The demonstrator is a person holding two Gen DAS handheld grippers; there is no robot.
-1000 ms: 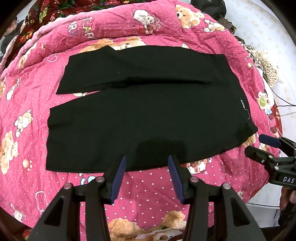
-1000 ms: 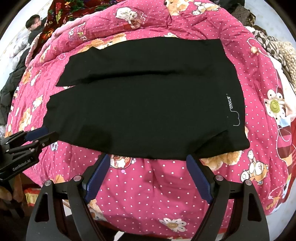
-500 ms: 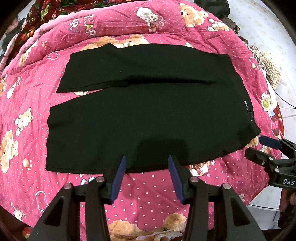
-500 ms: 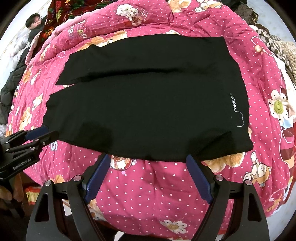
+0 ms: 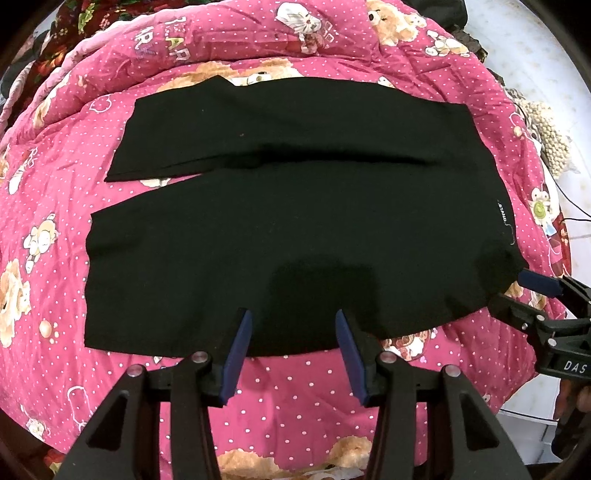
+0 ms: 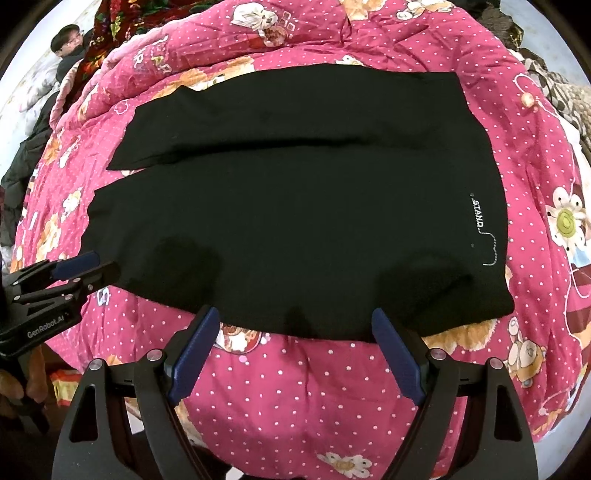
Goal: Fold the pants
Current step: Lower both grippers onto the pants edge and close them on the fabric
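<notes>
Item 1, black pants (image 5: 295, 229): I see them laid flat across a pink polka-dot quilt (image 5: 55, 184) printed with cartoon bears. The legs run to the left and the waist end lies at the right; the far leg is angled slightly away from the near one at the cuffs. White lettering (image 6: 478, 214) sits near the waist edge.

Item 2, left gripper (image 5: 291, 321): my view has it pointing steeply down over the near hem of the pants, about mid-length. Its blue-padded jaws stand wide apart, with nothing pinched between them; whether the tips touch the cloth I cannot tell.

Item 3, right gripper (image 6: 295, 319): also angled steeply down, at the near edge towards the waist end. Jaws spread wide, empty, the pants' edge just beyond the pads.

Item 4, background: a person (image 6: 68, 42) lying at the far left corner, beside a dark floral blanket (image 6: 110, 22)
</notes>
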